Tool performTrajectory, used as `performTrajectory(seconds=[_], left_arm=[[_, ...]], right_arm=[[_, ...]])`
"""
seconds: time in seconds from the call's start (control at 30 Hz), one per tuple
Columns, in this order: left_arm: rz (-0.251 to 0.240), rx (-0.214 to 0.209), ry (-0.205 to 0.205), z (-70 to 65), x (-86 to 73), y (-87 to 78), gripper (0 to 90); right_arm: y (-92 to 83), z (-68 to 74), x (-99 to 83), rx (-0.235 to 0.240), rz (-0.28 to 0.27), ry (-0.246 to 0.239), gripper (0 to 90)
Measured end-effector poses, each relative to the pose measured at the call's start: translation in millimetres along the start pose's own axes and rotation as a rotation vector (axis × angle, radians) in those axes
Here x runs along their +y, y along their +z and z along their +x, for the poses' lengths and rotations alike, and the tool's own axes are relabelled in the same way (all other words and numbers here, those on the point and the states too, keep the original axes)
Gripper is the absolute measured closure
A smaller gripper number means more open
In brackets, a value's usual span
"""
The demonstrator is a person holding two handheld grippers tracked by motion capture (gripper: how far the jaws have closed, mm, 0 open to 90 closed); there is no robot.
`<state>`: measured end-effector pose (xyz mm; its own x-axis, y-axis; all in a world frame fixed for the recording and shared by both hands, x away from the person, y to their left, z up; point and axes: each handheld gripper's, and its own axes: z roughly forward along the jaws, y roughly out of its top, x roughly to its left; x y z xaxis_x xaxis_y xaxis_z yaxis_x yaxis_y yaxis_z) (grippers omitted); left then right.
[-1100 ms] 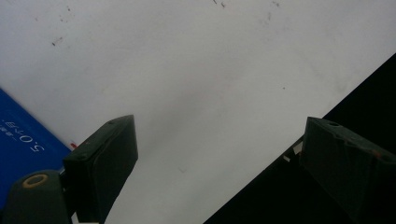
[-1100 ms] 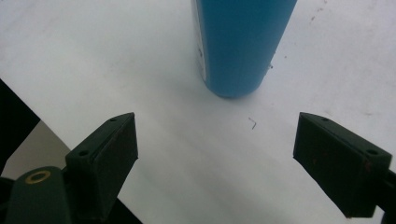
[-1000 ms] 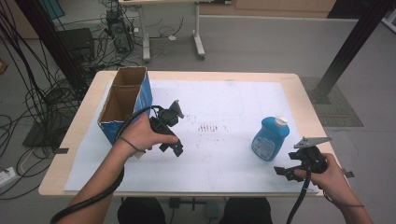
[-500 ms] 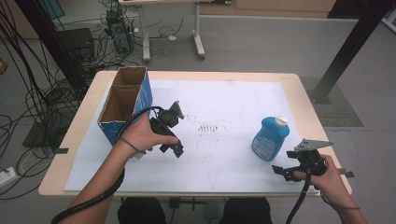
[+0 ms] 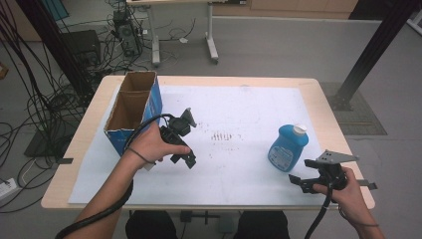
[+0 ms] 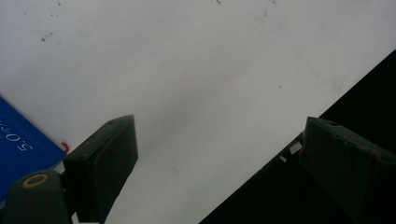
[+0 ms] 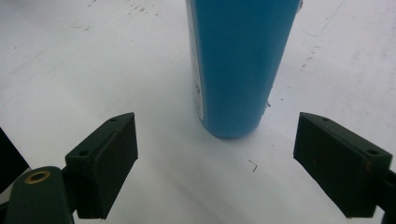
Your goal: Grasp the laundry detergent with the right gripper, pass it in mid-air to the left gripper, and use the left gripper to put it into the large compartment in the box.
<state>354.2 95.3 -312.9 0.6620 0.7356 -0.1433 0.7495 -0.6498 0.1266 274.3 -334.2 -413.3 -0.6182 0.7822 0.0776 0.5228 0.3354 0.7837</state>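
Bottle (image 5: pixel 287 148), blue w/ white cap, stands upright on the white sheet (image 5: pixel 249 109) at the table's right side, just ahead of the right gripper (image 5: pixel 298 181). In the right gripper view the bottle (image 7: pixel 238 65) sits centred beyond the 2 jaws, which stand wide w/ nothing between them. Best approach, I'd judge: push straight fwd, keep jaws level and low on the body, not the cap; close only once both pads flank the widest part, else it may tip or twist. Left gripper (image 5: pixel 189 160) rests on the sheet near the cardboard box (image 5: pixel 130 113), jaws wide too, holding nothing. Box is open-topped, probably the drop spot.
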Motion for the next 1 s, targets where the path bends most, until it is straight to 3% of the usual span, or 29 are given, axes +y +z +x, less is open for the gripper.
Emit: performTrajectory(seconds=[0.5, 1.0], left_arm=[[0.0, 0.005, 0.0, -1.8, 0.6, -2.8, 11.6], [0.003, 0.008, -0.001, -3.9, -0.3, -6.4, 11.6]], right_arm=[[2.1, -1.1, -7.8, -0.003, -0.092, 0.025, 12.8], [4.6, -4.0, -16.8, 0.009, -0.228, 0.033, 12.4]])
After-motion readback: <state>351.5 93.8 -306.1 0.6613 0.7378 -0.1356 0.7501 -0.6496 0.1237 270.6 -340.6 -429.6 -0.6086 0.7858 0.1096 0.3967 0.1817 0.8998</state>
